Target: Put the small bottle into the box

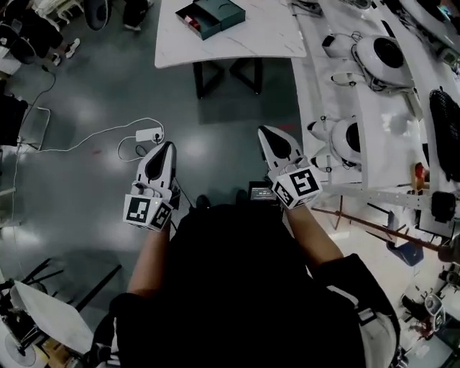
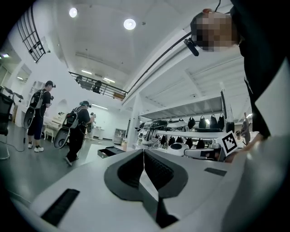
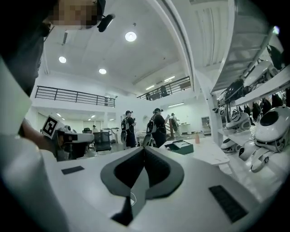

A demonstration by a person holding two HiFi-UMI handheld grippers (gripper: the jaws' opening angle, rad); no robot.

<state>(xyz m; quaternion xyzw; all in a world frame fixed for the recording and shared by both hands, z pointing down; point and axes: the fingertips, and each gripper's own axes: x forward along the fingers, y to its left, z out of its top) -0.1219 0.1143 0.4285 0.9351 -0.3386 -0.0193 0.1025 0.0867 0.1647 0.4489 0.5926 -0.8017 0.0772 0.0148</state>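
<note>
The head view looks down on a person in black holding both tools level over a dark floor point(image 1: 79, 187), well short of the white table point(image 1: 251, 39) at the top of the frame. The left gripper point(image 1: 167, 148) and right gripper point(image 1: 267, 132) are side by side and apart, each with a marker cube at its rear.

Only the gripper views show the jaws. In the left gripper view the left gripper point(image 2: 144, 156) has its 2 jaws pressed together with nothing between them. In the right gripper view the right gripper point(image 3: 144, 156) is likewise closed and empty.

The dark green box point(image 1: 210, 16) lies open on the table, and from above something red shows in one half, too small to identify. The left gripper view catches the box point(image 2: 111, 152) only as a low dark shape. The right gripper view shows the box point(image 3: 181, 146) more clearly. Just to its right on the same table top stands a slim orange-pink upright thing, possibly the small bottle point(image 3: 197, 137). It is outside the box, and the head view does not take it in.

The head view alone shows a power strip point(image 1: 149, 134) with a white cable on the floor, and white robots point(image 1: 384, 57) on shelving at the right. Each gripper view adds 2 people point(image 2: 77, 129) wearing backpacks beyond the table.
</note>
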